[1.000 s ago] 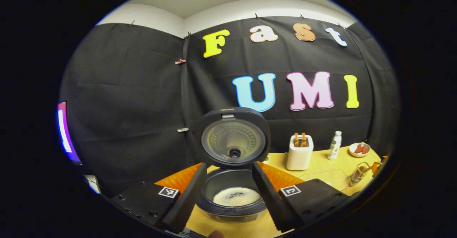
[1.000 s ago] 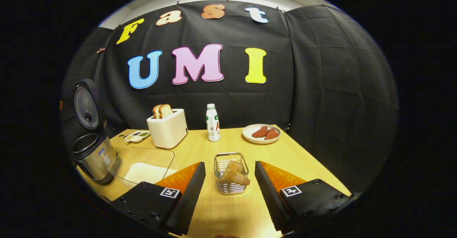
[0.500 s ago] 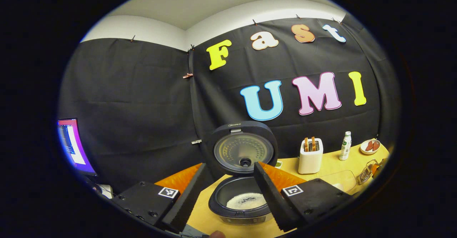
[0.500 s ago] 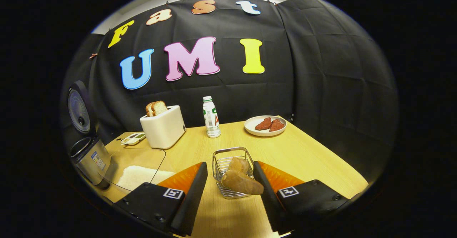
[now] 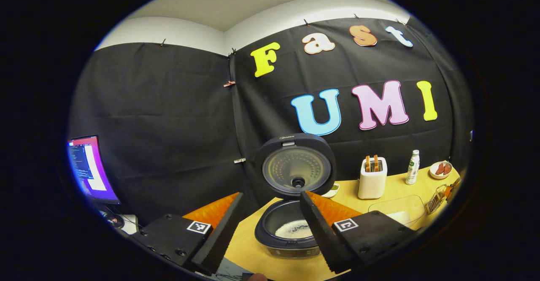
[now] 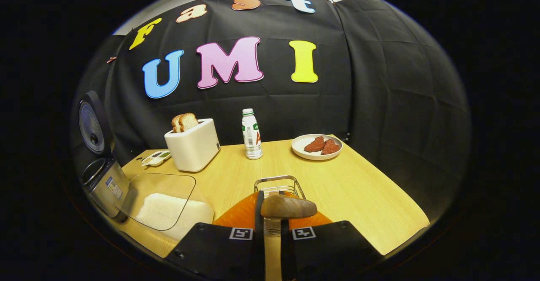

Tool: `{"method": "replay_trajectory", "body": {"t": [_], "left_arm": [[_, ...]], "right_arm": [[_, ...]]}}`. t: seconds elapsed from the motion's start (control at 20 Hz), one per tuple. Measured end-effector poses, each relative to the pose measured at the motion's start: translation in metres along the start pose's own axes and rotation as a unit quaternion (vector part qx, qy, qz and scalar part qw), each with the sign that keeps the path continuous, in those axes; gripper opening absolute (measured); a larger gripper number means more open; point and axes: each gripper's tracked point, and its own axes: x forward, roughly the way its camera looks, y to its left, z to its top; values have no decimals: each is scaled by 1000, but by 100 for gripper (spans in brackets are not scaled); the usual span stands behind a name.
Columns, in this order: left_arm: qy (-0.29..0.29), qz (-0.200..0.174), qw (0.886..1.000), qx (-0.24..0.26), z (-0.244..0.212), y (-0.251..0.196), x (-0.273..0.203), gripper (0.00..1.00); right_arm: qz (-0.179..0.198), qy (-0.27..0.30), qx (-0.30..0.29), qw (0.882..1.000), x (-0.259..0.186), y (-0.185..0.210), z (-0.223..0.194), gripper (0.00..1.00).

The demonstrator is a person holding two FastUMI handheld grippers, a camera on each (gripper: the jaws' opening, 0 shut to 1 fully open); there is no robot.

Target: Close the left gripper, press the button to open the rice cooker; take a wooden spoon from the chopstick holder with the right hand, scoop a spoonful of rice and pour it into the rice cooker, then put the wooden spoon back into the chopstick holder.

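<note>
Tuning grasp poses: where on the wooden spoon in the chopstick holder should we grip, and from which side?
Grip the neck just below the bowl of the wooden spoon, coming level from the near table edge. It stands bowl-up in the chopstick holder, bowl above the wire rim, handle caged below; the wide bowl should stop slipping. The right gripper looks closed there.

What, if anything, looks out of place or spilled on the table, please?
Nothing is spilled or damaged. The cooker stands open with rice inside. Only the spoon looks askew: its bowl lies sideways over the holder, at the right gripper.
</note>
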Motion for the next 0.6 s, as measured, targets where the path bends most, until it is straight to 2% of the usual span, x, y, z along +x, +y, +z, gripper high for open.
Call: {"method": "replay_trajectory", "body": {"t": [0.25, 0.6], "left_arm": [[-5, 9, 1000, -14, 3, 11, -2, 90], [-11, -8, 1000, -28, 0, 10, -2, 90]], "right_arm": [[5, -16, -2, 1000, -2, -2, 28, 18], [30, -88, -21, 995, -30, 24, 103, 19]]}}
